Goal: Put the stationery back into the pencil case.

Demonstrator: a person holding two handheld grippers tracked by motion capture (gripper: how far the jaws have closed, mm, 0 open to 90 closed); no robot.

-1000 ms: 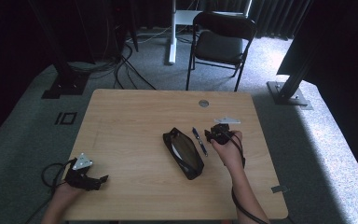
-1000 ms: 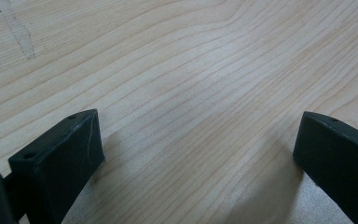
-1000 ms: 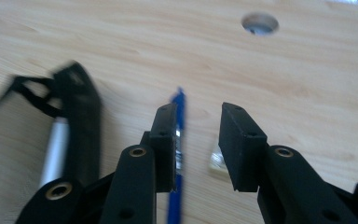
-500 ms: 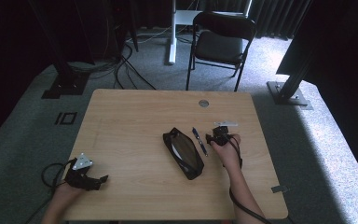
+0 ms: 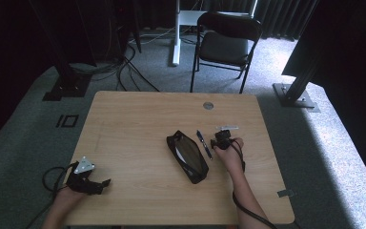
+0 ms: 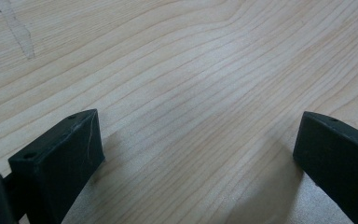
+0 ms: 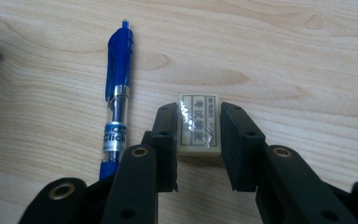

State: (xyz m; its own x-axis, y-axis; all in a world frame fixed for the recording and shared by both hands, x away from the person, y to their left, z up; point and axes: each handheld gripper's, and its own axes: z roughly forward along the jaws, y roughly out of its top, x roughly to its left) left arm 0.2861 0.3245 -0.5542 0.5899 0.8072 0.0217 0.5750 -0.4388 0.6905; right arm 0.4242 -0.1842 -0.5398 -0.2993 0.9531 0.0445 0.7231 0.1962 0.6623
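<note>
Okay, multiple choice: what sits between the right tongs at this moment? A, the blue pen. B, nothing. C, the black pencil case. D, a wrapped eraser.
D: in the right gripper view the right tongs have just been closing, their pads against both sides of the eraser, beside the blue pen.

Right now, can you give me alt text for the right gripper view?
The right gripper has its two black jaws closed on a small wrapped eraser on the wooden table. A blue click pen lies beside it.

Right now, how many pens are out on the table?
1. The blue pen lies on the table between the open black pencil case and the eraser in the right gripper. Others may be hidden inside the case.
</note>
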